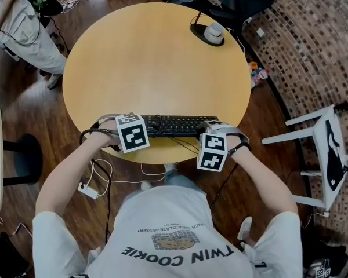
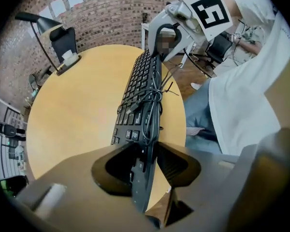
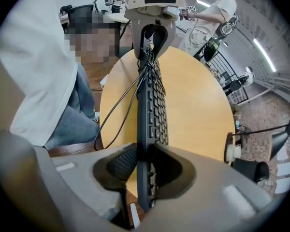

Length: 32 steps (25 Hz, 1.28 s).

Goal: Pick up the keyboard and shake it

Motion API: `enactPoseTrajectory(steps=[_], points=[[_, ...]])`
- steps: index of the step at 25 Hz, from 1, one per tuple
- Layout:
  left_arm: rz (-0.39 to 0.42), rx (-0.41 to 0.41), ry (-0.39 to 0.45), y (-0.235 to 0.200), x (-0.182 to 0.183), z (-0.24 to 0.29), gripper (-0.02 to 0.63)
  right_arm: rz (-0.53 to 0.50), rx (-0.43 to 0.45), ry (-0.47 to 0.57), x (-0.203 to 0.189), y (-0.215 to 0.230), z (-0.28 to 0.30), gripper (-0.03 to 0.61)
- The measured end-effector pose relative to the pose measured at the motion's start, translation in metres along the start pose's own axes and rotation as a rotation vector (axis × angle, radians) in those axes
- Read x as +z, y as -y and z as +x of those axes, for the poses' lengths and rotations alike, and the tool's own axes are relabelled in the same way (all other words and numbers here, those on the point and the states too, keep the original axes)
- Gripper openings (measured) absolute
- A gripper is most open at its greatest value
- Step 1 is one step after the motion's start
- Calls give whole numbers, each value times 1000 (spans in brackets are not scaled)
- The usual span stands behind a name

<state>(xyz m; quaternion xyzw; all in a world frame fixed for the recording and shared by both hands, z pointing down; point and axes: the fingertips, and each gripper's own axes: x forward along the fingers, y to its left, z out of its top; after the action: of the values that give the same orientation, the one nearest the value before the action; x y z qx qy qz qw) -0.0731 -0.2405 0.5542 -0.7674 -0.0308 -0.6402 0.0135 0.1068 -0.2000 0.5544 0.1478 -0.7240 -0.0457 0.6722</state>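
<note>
A black keyboard point(image 1: 177, 125) hangs near the round wooden table's point(image 1: 156, 57) front edge, tipped up on its long edge. A bundled black cable lies across its keys point(image 2: 152, 98). My left gripper point(image 1: 123, 136) is shut on the keyboard's left end, which stands between its two jaws point(image 2: 145, 170). My right gripper point(image 1: 211, 133) is shut on the right end, its pads pressed on the back and on the key side point(image 3: 145, 170). Each gripper view looks along the keyboard point(image 3: 152, 105) to the other gripper at its far end.
A white object on a black disc base point(image 1: 211, 33) sits at the table's far right edge. A person point(image 1: 23, 22) stands beyond the table at upper left. A white chair point(image 1: 325, 149) is at the right. A white cord and plug point(image 1: 90, 187) lie on the floor.
</note>
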Motion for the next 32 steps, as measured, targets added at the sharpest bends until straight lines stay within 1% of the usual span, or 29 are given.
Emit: enactPoseTrajectory(steps=[3,6,9,11,17,20,24,28,30,32], points=[[3,-68,-19,-6,2,-6,155,20,91,11,2,7,-6,103],[8,-134,-53,-13,0,-13,146,39,209,20,6,14,-14,103],[4,-240,-59,-15,0,-22,140,63,347,15,3,21,-23,103],[-6,-299,-65,-16,1,-27,137,85,418,15,0,26,-26,103],[-17,-391,-116,-30,3,-32,129,90,575,7,2,49,-24,103],[-22,-405,-124,-41,5,-36,120,102,644,25,2,63,-23,103],[-26,-388,-112,-59,8,-36,114,129,717,79,1,83,-18,103],[-20,-386,-118,-68,11,-34,110,119,777,111,-1,95,-10,103],[-13,-364,-137,-75,12,-33,110,114,805,124,-2,102,-6,103],[-5,-325,-159,-86,13,-32,103,117,832,134,-3,111,-1,103]])
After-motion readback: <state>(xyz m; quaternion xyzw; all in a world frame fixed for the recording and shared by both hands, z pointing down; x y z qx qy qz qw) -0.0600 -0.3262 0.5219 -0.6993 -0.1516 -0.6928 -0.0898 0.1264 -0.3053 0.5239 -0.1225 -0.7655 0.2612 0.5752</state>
